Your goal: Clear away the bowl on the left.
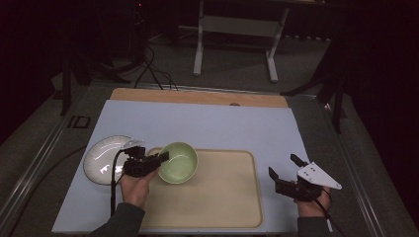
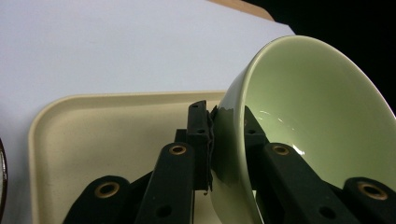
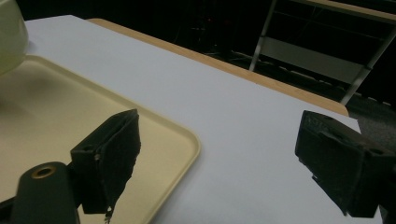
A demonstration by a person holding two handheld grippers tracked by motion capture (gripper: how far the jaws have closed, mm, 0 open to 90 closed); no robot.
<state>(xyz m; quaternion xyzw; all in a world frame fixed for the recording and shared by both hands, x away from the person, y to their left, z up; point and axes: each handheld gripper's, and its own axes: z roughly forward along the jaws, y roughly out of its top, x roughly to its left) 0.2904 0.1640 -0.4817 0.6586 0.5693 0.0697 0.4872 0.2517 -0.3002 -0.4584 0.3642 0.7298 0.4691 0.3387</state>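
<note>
The left hand-held gripper (image 1: 157, 160) is pinching the green bowl's (image 1: 179, 162) rim, tilted over the tray's (image 1: 232, 207) left edge; level it before lowering, while the right hand-held gripper (image 1: 285, 169) is waiting wide open, empty.

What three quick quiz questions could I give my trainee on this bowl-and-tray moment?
1. True or false: the left gripper is shut on the wall of the green bowl.
2. Which gripper has open, empty jaws?
3. Where does the white plate lie: on the beige tray or beside it?

Key
1. True: one jaw inside the rim, one outside.
2. The right gripper, at the tray's right edge.
3. Beside it, left of the tray on the white mat.
</note>
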